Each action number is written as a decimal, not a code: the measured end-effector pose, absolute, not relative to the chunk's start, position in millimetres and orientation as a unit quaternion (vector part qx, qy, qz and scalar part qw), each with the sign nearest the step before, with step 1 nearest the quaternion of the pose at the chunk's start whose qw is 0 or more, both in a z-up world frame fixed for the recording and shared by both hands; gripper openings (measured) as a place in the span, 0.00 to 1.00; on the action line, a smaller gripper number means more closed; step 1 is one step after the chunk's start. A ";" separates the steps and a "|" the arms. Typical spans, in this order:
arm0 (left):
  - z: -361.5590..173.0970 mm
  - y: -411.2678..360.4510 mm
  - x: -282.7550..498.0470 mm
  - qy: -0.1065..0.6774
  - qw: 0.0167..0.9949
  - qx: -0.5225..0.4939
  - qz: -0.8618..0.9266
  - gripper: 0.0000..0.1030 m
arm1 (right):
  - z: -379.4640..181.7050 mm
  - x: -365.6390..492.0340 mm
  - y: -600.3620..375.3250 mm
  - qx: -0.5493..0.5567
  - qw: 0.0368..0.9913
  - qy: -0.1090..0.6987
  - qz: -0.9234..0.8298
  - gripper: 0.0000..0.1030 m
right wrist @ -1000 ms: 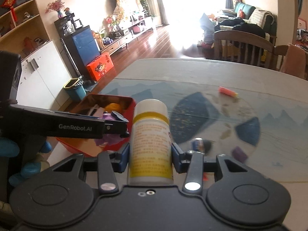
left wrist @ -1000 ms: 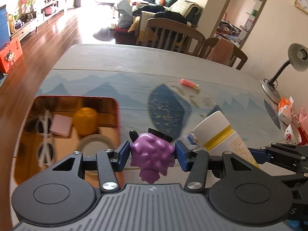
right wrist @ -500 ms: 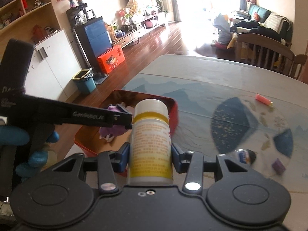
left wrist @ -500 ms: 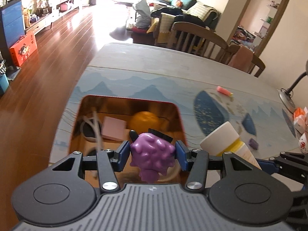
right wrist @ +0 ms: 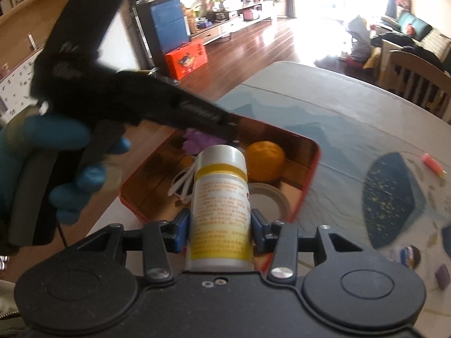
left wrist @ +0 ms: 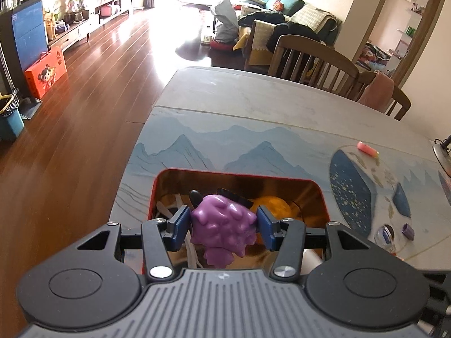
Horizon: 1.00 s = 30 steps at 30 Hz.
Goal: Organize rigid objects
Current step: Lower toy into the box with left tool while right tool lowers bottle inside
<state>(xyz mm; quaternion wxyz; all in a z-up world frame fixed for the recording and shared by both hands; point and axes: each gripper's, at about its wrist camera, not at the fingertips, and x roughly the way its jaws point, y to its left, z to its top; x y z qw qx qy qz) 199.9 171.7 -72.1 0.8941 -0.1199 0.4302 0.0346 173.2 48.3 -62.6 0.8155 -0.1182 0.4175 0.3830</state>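
My left gripper (left wrist: 223,226) is shut on a purple toy figure (left wrist: 222,228) and hangs over the red tin box (left wrist: 239,174). My right gripper (right wrist: 220,229) is shut on a white bottle with a yellow band (right wrist: 221,205), its cap toward the red tin box (right wrist: 313,166). In the right wrist view the left gripper (right wrist: 225,136) reaches over the box from the left with the purple toy figure (right wrist: 197,142) at its tip. Inside the box lie an orange (right wrist: 265,162), a tape roll (right wrist: 270,200) and white cords (right wrist: 183,181).
On the blue-patterned table mat lie a pink tube (left wrist: 366,148), a small purple block (left wrist: 408,230) and a small round blue-labelled thing (left wrist: 384,233). Wooden chairs (left wrist: 313,62) stand at the far table edge. The table's left edge drops to a wood floor. A blue-gloved hand (right wrist: 70,174) holds the left gripper.
Both grippers have moved left toward the red tin box, each still holding its object. The box now lies straight ahead of both, and the purple toy hangs over it.
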 end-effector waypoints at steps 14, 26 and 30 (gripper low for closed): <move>-94.0 179.6 223.8 0.439 0.890 -0.119 0.024 0.49 | -86.9 185.9 78.2 -0.139 0.795 0.429 0.406 0.43; -102.2 186.1 225.2 0.443 0.887 -0.126 0.028 0.49 | -90.7 184.1 62.8 -0.120 0.785 0.446 0.412 0.46; -103.4 184.4 226.2 0.444 0.887 -0.121 0.028 0.49 | -84.1 184.8 55.2 -0.110 0.789 0.447 0.406 0.49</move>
